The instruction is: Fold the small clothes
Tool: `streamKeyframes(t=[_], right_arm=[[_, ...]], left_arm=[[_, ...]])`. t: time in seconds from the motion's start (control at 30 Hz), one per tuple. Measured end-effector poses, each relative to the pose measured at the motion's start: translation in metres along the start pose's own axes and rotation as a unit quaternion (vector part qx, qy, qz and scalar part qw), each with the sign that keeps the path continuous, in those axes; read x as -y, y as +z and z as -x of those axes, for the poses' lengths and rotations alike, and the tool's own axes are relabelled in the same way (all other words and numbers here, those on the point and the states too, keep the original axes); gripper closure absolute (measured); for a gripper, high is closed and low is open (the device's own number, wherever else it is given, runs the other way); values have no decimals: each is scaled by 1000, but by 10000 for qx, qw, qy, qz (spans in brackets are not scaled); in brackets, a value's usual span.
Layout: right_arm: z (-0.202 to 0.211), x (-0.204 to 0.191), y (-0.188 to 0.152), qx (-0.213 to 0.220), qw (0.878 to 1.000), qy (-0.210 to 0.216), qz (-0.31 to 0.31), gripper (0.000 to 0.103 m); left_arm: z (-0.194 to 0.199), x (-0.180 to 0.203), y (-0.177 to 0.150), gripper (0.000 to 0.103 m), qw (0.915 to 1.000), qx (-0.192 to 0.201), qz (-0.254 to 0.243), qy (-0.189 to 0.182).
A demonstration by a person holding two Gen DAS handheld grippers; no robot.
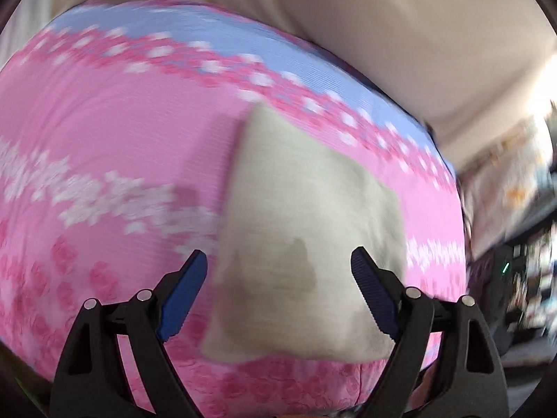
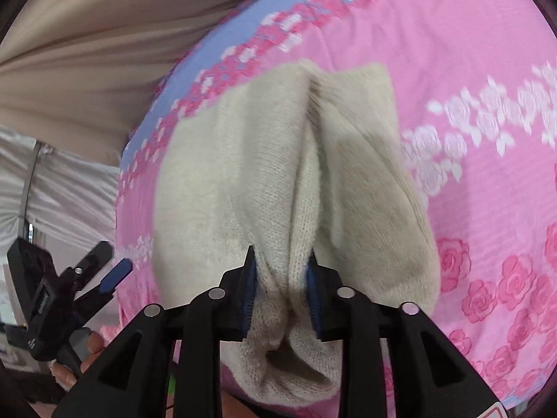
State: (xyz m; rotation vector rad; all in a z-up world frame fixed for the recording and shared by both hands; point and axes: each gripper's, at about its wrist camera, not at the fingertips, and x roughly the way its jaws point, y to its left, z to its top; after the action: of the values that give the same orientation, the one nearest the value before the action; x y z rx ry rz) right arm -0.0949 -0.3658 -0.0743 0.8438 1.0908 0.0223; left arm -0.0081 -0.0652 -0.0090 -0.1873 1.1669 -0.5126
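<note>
A small cream knitted garment (image 2: 278, 160) lies on a pink rose-print bedspread (image 2: 470, 69). My right gripper (image 2: 280, 271) is shut on the garment's near edge, and the cloth bunches into a ridge between the fingers. In the left wrist view the same garment (image 1: 299, 216) lies on the bedspread (image 1: 104, 132) ahead of my left gripper (image 1: 280, 261), which is open and empty, its blue pads (image 1: 184, 296) spread to either side of the cloth's near part. The left gripper also shows at the far left of the right wrist view (image 2: 104, 278), beside the bed's edge.
A blue band with pink flowers (image 1: 243, 41) runs along the bedspread's far side. Beige curtain or sheet (image 1: 383, 17) hangs behind it. Cluttered shelves (image 1: 522, 226) stand at the right. White fabric (image 2: 62, 188) hangs left of the bed.
</note>
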Motion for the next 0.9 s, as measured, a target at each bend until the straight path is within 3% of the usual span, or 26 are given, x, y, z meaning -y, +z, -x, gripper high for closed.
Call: streamKeyframes(t=[0.23,0.43,0.5,0.57,0.63,0.7,0.8,0.83,0.87,0.9], right_arm=[[20,32,26,550,9975,-337,-295,65],[-19,44,49,221,9982,-435,-350,61],[-12,38,49,508,9979,-340,-222,95],[3,43,50,837,9953,-350,-351,95],[-5,54,51,724,9942,-676,-421,95],[-22,72,48,317,9926,-1094,-425,91],[7,59,41,746,9928,-751,-563,80],[18,49,39,911,9931,-591,-453,71],[26,39,38,1027,9931,-433,-357,48],[28,28,38,1067,9936,-239,-274,36]], left_arm=[[-28,30,-7,20,9986,-336,-407,57],[-35,35,-14,18,9973,-298,-614,277],[-37,36,-14,18,9971,-299,-622,325],[-38,37,-13,17,9968,-306,-651,361],[-39,36,-14,17,9965,-297,-676,391],[-41,35,-15,17,9962,-311,-685,428],[-39,36,-15,17,9962,-273,-708,427],[-37,35,-14,17,9963,-247,-705,416],[-36,35,-14,17,9965,-233,-690,407],[-35,33,-13,17,9970,-221,-642,379]])
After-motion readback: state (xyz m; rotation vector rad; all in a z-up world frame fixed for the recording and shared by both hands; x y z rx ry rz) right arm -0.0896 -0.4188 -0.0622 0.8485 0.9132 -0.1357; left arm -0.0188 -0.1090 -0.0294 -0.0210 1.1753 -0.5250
